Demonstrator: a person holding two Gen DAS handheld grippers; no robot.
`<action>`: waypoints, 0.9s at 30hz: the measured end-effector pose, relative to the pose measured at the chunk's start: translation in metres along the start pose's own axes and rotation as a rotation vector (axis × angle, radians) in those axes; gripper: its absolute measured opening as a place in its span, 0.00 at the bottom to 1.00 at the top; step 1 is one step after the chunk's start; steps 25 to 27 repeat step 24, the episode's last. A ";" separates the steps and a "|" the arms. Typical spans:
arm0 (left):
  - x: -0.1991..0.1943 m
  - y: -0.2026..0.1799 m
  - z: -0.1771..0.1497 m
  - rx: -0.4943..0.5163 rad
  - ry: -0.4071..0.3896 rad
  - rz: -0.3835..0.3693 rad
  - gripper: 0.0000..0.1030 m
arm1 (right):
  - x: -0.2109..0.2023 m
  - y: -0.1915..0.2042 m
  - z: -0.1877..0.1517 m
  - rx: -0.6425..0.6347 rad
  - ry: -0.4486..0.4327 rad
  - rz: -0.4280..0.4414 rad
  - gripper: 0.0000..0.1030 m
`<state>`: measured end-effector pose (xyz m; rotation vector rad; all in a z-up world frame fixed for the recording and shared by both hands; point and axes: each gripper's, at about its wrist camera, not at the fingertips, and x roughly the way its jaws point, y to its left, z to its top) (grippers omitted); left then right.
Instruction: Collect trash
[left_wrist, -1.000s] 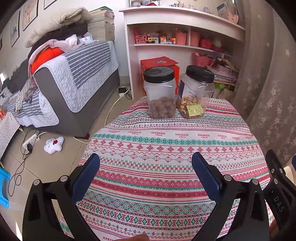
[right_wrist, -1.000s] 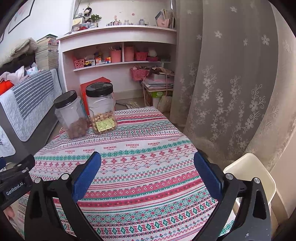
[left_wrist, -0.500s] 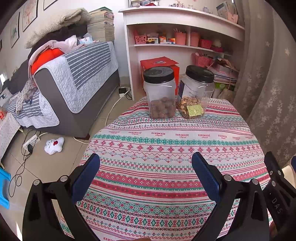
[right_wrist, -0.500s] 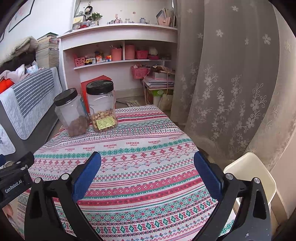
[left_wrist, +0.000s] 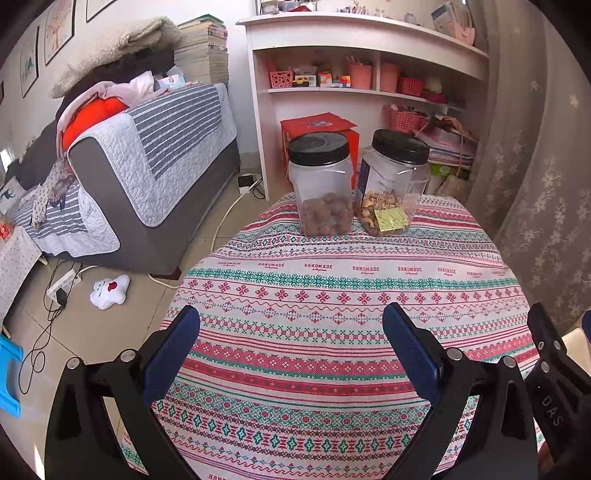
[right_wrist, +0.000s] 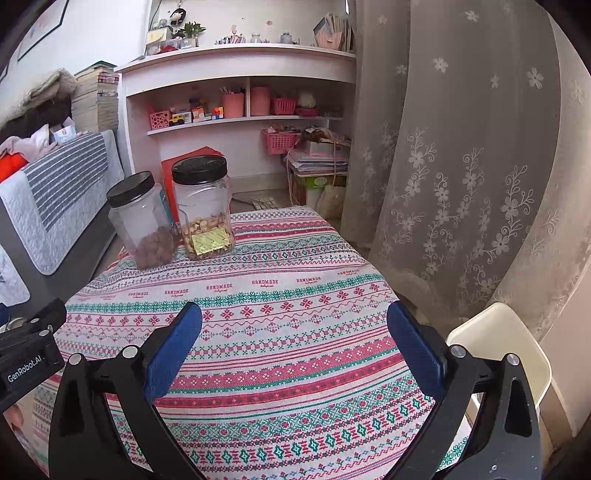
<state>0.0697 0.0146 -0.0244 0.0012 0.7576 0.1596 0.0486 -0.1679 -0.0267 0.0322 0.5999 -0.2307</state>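
The left gripper (left_wrist: 291, 325) and right gripper (right_wrist: 294, 321) both gape wide, ribbed blue pads empty, above a woven patterned tablecloth (left_wrist: 351, 295). No trash shows on it. Two clear black-lidded plastic jars (left_wrist: 320, 184) stand side by side at its far edge.

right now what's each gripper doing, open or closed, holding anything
left gripper: open, holding nothing, above the tablecloth.
right gripper: open, holding nothing.

Left hand-held gripper (left_wrist: 291, 332) and right hand-held gripper (right_wrist: 293, 332) hover side by side (fingers spread wide, gripping nothing).
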 end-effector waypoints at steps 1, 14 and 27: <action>-0.001 0.000 0.000 0.001 -0.007 0.003 0.93 | 0.000 0.000 0.000 0.000 0.000 0.001 0.93; -0.008 -0.007 -0.001 0.025 -0.051 -0.028 0.87 | -0.002 -0.002 0.001 0.005 -0.005 -0.004 0.93; -0.007 -0.013 -0.002 0.042 -0.018 -0.058 0.89 | -0.002 -0.006 0.003 0.012 -0.005 -0.011 0.93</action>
